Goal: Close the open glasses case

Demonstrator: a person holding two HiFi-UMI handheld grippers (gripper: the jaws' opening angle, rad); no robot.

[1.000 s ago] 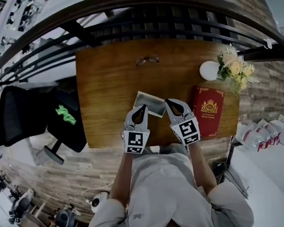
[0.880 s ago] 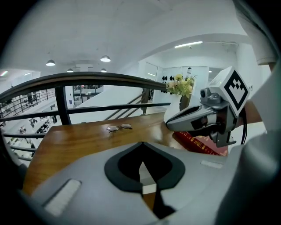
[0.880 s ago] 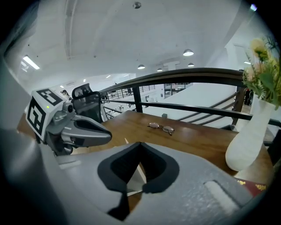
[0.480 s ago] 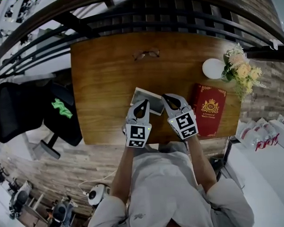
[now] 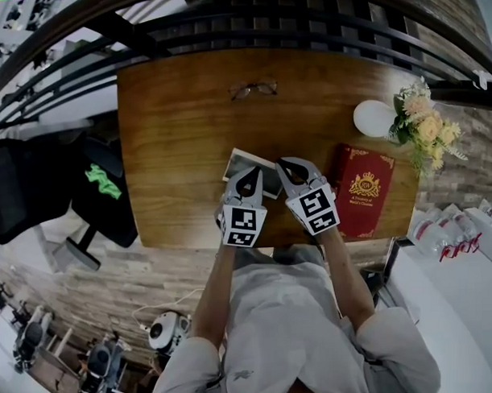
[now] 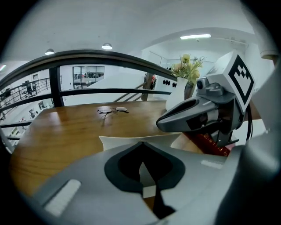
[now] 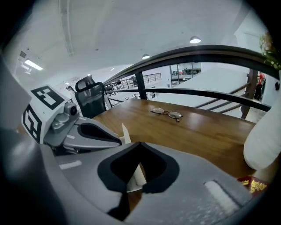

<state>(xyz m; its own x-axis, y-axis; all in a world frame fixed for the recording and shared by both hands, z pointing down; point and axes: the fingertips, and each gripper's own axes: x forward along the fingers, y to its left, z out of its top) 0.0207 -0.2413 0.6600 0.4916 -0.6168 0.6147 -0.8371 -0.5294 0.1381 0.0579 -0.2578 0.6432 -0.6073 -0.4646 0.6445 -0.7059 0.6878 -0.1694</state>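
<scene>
Both left gripper (image 5: 252, 172) and right gripper (image 5: 282, 165), jaws together, slightly nearer glasses case (image 5: 241, 161) than before.

No readable text, red book (image 5: 361, 189) lettering too small

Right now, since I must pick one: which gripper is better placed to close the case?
Probably left: the left gripper, jaws shut, sits right at the case, whose wall spans its view; the right gripper is beside its end.
</scene>
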